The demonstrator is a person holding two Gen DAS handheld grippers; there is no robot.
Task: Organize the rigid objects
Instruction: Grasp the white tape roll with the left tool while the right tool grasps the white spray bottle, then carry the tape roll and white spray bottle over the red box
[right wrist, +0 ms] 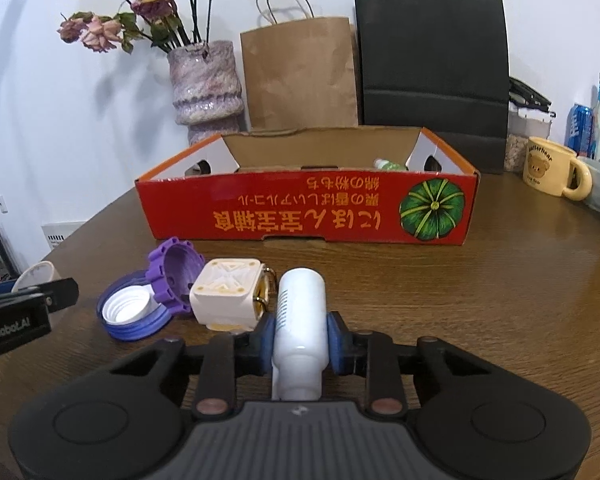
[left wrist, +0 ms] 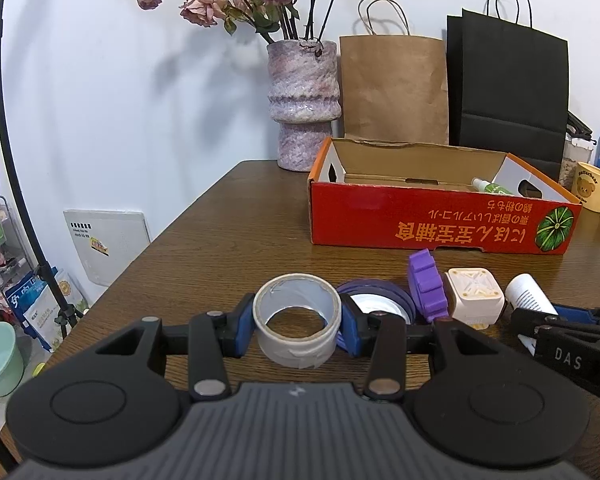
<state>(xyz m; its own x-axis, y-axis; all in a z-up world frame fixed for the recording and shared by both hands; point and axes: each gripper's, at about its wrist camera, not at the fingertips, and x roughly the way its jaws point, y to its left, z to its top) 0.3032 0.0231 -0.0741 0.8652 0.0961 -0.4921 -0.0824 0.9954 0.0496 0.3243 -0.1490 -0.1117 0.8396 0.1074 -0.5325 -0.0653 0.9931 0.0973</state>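
In the left wrist view my left gripper is shut on a white tape roll that stands on the wooden table. My right gripper is shut on a white bottle that lies on the table pointing away from me. Between the two lie a blue-rimmed lid, a purple gear-shaped cap and a cream cube. The red cardboard box stands open behind them with a small green-and-white bottle in its right end.
Behind the box stand a vase of dried roses, a brown paper bag and a black paper bag. A yellow bear mug, a can and bottles sit at the far right. A light stand rises left of the table.
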